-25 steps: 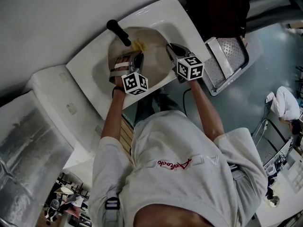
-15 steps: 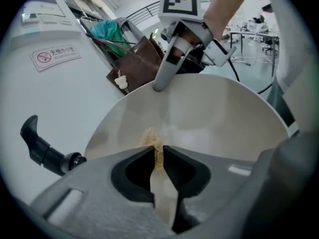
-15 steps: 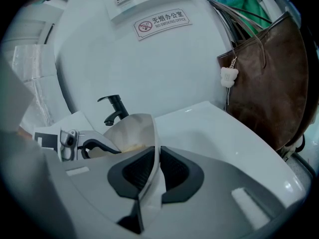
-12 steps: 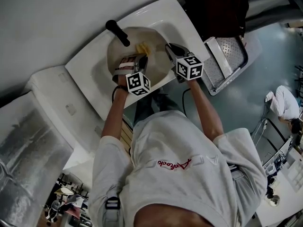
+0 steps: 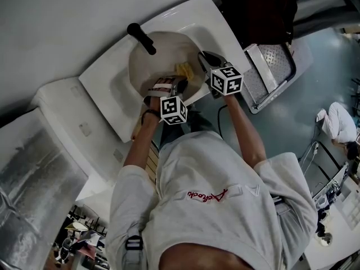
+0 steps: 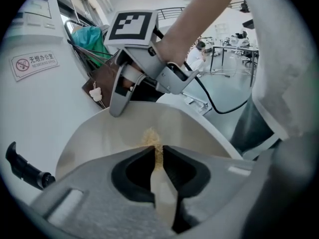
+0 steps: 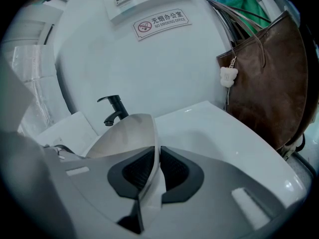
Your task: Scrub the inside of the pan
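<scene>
Pan [image 5: 160, 55] sits in the bowl of a white washbasin [image 5: 205, 16], just below the black faucet [image 5: 142, 38]. It has a pale cream inside, a deep curved wall and a thin rim. No pan handle can be made out.

Right hand-held gripper [image 7: 155, 156] is clenched on the pan's rim on the person's right. The wall is pinched edge-on between the dark pads, one jaw inside and one outside.

Left hand-held gripper [image 6: 156, 151] is clenched on a thin scouring sponge [image 6: 155, 139]. The sponge's fuzzy yellow end pokes past the jaw tips and appears to press on the pan's inner wall, close to the right hand-held gripper.

Handling, as a judgement:
- **Pan:** It looks stiff and thin-walled, probably light enough to skate about in the smooth basin when pushed. With no handle on offer, the rim pinch is the sensible hold. If wet, the rim would be slick and the pinch could creep.
- **Sponge:** It is soft and flattens in the jaws. A hold set back from the working end leaves that end free to bend to the pan's curve, but too shallow a hold might let it drag out.

Pose: both forearms reach forward and down from the body, wrists near each other over the basin's near edge. The left forearm angles across toward the right. The right forearm runs straighter, its gripper aimed at the wall.
</scene>
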